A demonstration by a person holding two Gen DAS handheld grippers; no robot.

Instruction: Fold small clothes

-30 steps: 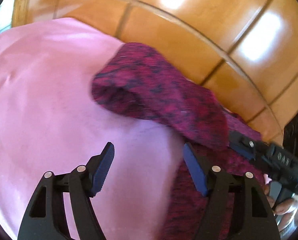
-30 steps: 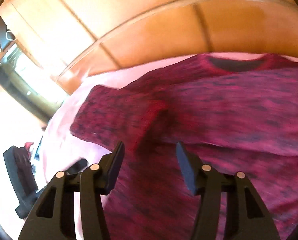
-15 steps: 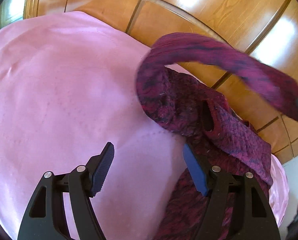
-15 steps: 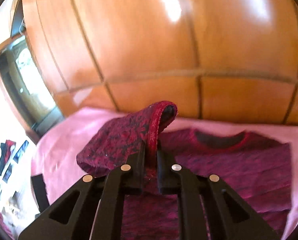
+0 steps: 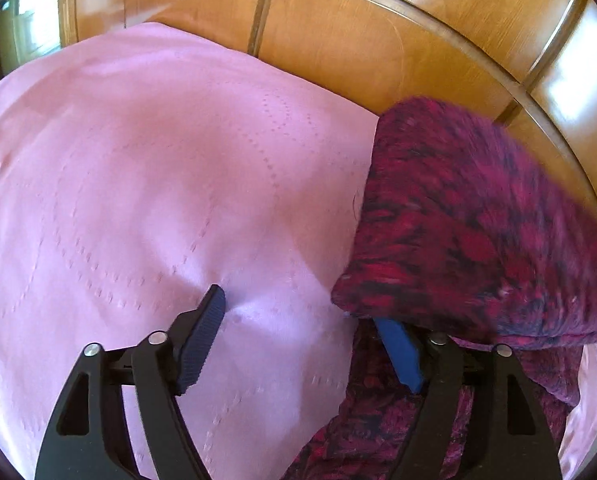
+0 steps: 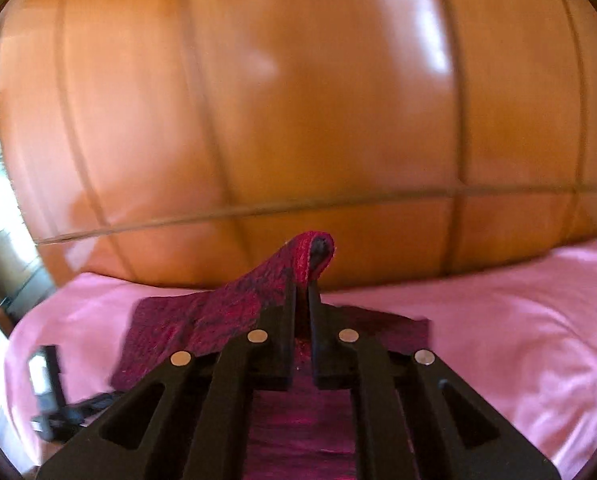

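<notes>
A dark red and black knit top (image 5: 478, 240) lies on the pink sheet (image 5: 158, 180) at the right of the left wrist view. One sleeve is lifted, and its fold hangs over my left gripper's right finger. My left gripper (image 5: 296, 308) is open and its jaws are opening, with only sheet between them. In the right wrist view my right gripper (image 6: 302, 280) is shut on the sleeve cuff (image 6: 316, 246). It holds the cuff above the top's body (image 6: 186, 324).
Glossy wooden panels (image 6: 298, 100) rise right behind the bed. The pink sheet (image 6: 518, 312) spreads wide to either side of the top. A dark, blurred device (image 6: 48, 392) shows at the lower left of the right wrist view.
My right gripper closed on the sleeve cuff and lifted it off the sheet. The sleeve swung up and across over the top's body. The left gripper slid over the sheet and opened slightly.
</notes>
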